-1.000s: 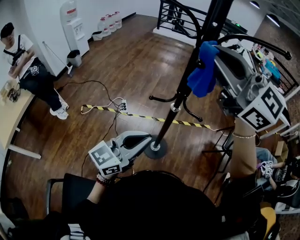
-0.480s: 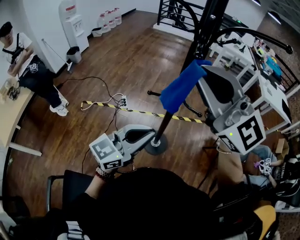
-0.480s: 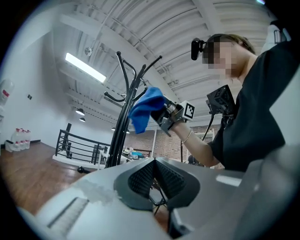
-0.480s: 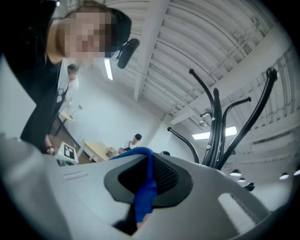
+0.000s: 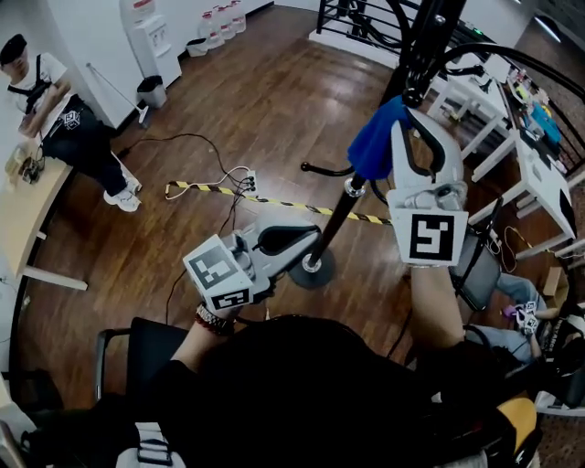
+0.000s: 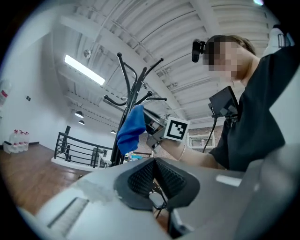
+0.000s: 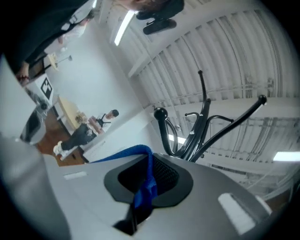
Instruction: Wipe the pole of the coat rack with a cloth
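Observation:
The black coat rack pole (image 5: 334,224) rises from its round base (image 5: 311,271) past the hooks at top right. My right gripper (image 5: 399,117) is shut on a blue cloth (image 5: 373,142), which hangs against the upper pole. In the right gripper view the cloth (image 7: 146,187) is pinched between the pads, with the rack's hooks (image 7: 197,131) ahead. My left gripper (image 5: 309,239) sits low beside the pole near the base. In the left gripper view its pads (image 6: 154,164) meet with nothing held, and the cloth (image 6: 131,129) shows beyond.
A person (image 5: 64,119) sits at a desk on the left. A power strip with cables (image 5: 242,183) and striped tape (image 5: 274,203) lie on the wood floor. A black chair (image 5: 137,352) is below left. White tables (image 5: 539,183) stand right, and a railing (image 5: 356,23) behind.
My right gripper slid the cloth down the pole, then came back up a little and turned its marker toward the head camera. The left gripper stayed low near the base.

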`<state>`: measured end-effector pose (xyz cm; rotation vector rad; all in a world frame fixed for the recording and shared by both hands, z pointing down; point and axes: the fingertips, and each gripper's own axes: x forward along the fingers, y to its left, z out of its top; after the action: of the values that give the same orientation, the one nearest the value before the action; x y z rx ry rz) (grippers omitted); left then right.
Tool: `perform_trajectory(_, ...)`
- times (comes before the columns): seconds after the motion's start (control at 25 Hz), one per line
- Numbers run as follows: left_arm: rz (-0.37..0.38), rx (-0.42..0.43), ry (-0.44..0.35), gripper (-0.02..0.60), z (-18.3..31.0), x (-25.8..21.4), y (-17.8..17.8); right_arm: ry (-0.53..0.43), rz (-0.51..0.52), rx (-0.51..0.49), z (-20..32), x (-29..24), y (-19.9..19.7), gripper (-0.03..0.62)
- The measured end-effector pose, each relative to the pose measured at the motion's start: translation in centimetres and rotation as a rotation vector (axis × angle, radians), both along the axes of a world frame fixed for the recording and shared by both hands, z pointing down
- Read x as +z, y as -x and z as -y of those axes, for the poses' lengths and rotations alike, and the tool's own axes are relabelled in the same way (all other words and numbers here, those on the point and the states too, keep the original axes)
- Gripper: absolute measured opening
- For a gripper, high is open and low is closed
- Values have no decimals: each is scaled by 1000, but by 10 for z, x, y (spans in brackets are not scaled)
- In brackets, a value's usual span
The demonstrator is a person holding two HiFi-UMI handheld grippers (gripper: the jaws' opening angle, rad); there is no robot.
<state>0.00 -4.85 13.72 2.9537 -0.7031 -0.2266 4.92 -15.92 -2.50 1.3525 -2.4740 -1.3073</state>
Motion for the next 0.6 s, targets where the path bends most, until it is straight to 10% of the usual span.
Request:
perform_trajectory(0.32, -72, -45, 44, 6, 3, 21, 35, -202, -265, 302, 51, 15, 14, 23)
perform_trajectory(0.6, -65, -83, 52, 6, 6, 31, 47, -83, -383, 307, 84, 57, 21, 23)
